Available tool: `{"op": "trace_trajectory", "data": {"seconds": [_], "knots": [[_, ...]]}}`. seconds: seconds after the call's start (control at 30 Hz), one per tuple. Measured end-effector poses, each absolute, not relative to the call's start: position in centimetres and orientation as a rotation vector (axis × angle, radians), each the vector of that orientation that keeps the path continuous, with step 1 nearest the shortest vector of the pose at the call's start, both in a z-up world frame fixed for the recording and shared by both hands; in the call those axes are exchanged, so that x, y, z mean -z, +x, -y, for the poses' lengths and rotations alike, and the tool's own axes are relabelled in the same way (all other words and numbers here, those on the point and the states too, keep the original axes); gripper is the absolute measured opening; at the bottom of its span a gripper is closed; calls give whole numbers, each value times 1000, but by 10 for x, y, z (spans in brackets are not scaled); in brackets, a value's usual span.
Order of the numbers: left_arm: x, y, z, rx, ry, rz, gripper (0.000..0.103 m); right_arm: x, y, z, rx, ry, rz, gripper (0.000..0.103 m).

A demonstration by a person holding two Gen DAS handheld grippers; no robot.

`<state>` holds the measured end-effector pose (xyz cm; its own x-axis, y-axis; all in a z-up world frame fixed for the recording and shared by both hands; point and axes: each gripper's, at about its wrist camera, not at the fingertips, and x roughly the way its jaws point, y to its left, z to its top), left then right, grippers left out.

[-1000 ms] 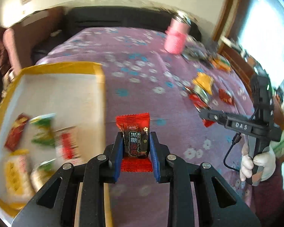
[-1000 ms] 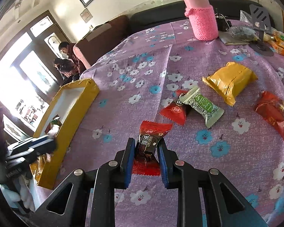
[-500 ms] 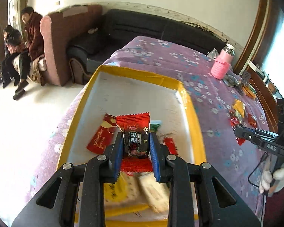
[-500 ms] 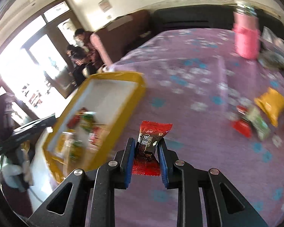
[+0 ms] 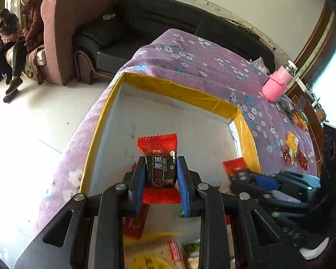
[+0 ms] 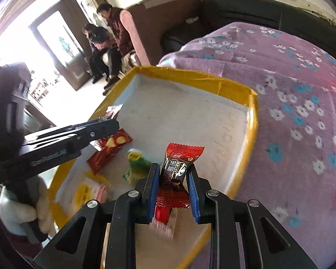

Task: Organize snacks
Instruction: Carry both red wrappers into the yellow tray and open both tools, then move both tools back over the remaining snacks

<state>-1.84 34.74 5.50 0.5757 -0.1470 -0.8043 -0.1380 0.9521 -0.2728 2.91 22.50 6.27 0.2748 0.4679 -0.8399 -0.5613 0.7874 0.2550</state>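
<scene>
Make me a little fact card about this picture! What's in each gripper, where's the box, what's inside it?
left gripper: shut on a red-and-black candy
right gripper: shut on a second red-and-black candy
box: yellow-rimmed, on the purple flowered cloth
inside box: several snack packets, one red, one green
both candies: above the box
</scene>
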Motion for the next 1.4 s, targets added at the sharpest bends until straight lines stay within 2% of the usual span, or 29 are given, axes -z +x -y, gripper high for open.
{"op": "trace_trajectory", "data": {"seconds": [0.3, 0.37, 0.43, 0.5, 0.6, 0.77, 0.87, 1.0, 1.13, 1.4], "knots": [[-39, -4, -366, 57, -462, -986, 27, -51, 48, -245, -649, -119, -1103, 31], [-42, -9, -366, 50, -459, -973, 32, -53, 46, -244, -654, -115, -1087, 37], [-48, -16, -367, 35, -465, -959, 40, -59, 40, -242, -655, -121, -1057, 40], [-59, -27, -367, -8, -455, -934, 51, -67, 34, -236, -656, -119, -1030, 42], [-74, -41, -364, -44, -461, -882, 61, -77, 27, -225, -658, -100, -998, 44], [-99, -77, -340, -36, -474, -775, 62, -92, 5, -198, -655, -76, -951, 47], [-110, -97, -314, -53, -427, -751, 62, -99, -15, -169, -652, -62, -911, 54], [-118, -115, -259, -55, -287, -748, 62, -100, -41, -121, -608, -64, -878, 55], [-117, -127, -215, -50, -220, -750, 73, -96, -52, -74, -560, -26, -883, 56], [-120, -146, -150, -89, -68, -721, 73, -94, -69, 11, -461, 45, -856, 61]]}}
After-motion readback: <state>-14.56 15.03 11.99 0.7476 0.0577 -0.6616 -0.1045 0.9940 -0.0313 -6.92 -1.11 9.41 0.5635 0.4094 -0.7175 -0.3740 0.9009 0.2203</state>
